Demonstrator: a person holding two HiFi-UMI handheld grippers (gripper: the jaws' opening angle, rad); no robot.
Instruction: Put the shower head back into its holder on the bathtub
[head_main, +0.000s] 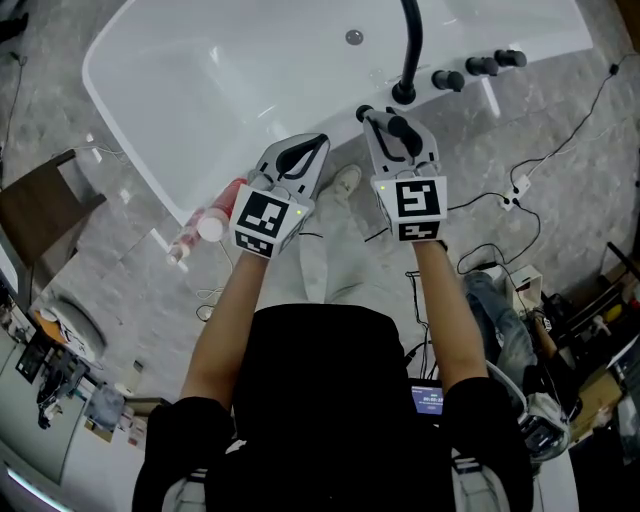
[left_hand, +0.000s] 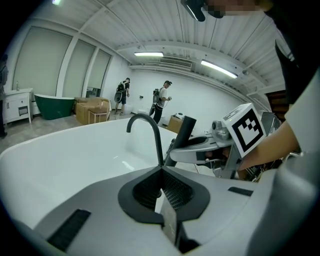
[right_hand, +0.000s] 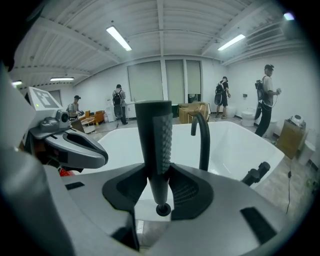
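Note:
The black stick-shaped shower head (right_hand: 155, 140) stands upright between the jaws of my right gripper (right_hand: 158, 182), which is shut on its lower handle. In the head view my right gripper (head_main: 386, 122) holds it just in front of the white bathtub's rim (head_main: 300, 105), near the base of the black faucet (head_main: 410, 50). My left gripper (head_main: 300, 152) hovers beside it to the left, over the tub's edge, with its jaws shut and nothing between them (left_hand: 161, 186). From the left gripper view the shower head (left_hand: 186, 131) shows at the right. I cannot pick out the holder.
Three black knobs (head_main: 480, 66) sit on the tub rim right of the faucet. Red and white bottles (head_main: 205, 222) lie on the floor by the tub's near side. Cables and a power strip (head_main: 518, 188) run across the floor at right. People stand far behind.

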